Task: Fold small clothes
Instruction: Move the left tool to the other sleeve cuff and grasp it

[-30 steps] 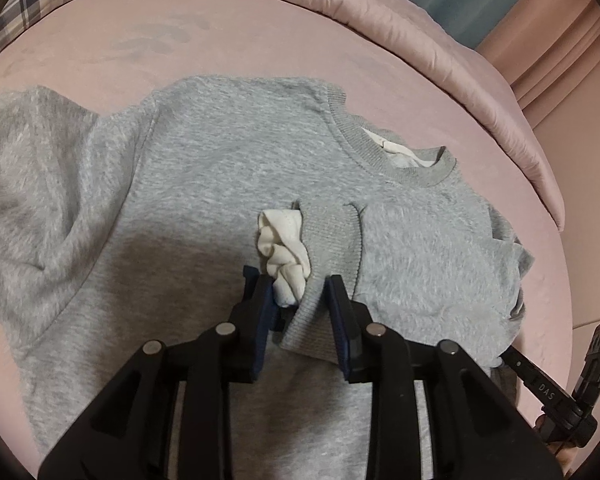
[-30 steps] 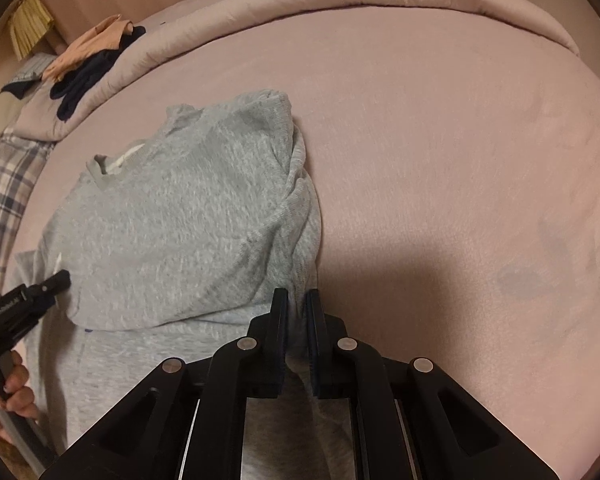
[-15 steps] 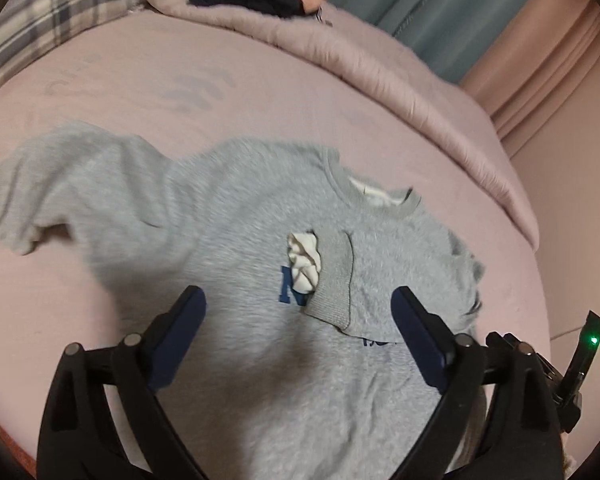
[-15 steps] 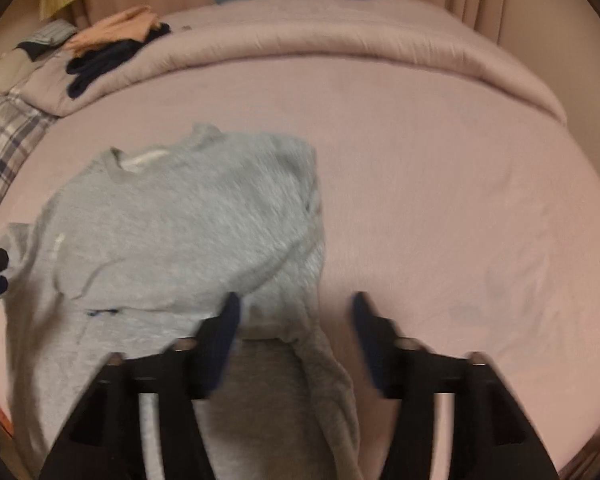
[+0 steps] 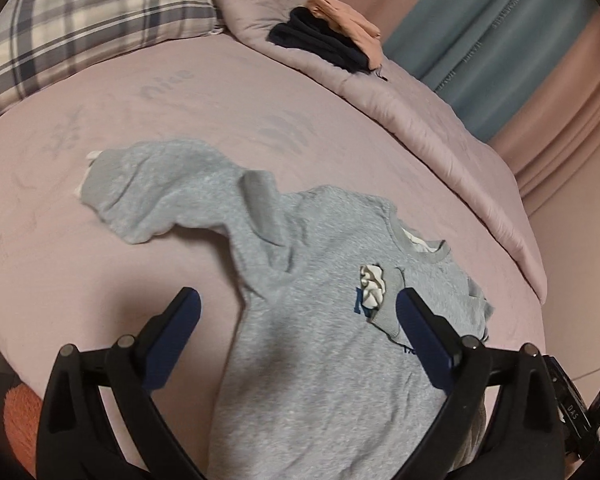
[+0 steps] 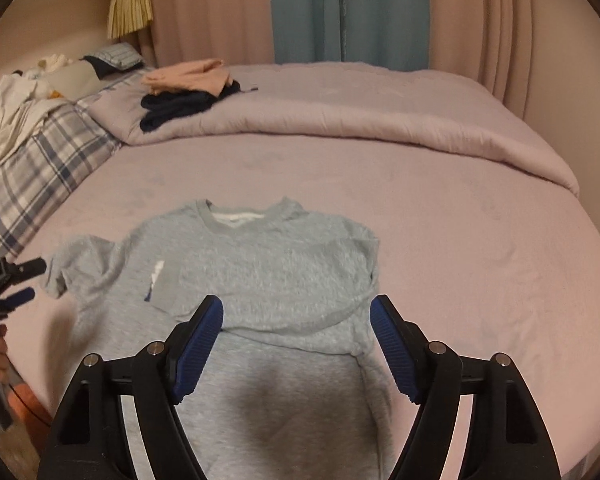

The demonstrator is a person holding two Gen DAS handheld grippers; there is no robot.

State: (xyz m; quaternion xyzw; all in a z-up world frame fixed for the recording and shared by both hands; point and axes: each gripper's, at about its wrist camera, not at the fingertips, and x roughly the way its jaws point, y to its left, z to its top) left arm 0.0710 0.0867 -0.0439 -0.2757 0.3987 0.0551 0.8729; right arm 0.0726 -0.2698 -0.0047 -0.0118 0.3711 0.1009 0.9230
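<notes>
A small grey sweatshirt (image 5: 324, 340) lies face up on the pink bed (image 5: 160, 120), also seen in the right wrist view (image 6: 260, 264). Its right sleeve is folded across the chest, with the grey cuff and a white inner cuff (image 5: 374, 290) lying over the blue print. The other sleeve (image 5: 160, 188) stretches out to the left, wrinkled. My left gripper (image 5: 298, 312) is open and empty above the chest. My right gripper (image 6: 296, 320) is open and empty above the lower body of the sweatshirt. The left gripper also shows in the right wrist view (image 6: 16, 280) at the left edge.
A rolled pink duvet (image 6: 340, 120) lies across the far side of the bed, with a stack of dark and peach folded clothes (image 6: 188, 92) on it. A plaid pillow (image 5: 80, 28) lies at the head of the bed. Curtains (image 6: 348, 8) hang behind.
Both grippers have let go and opened wide, then pulled back and up from the sweatshirt. The folded sleeve now lies free across the chest.
</notes>
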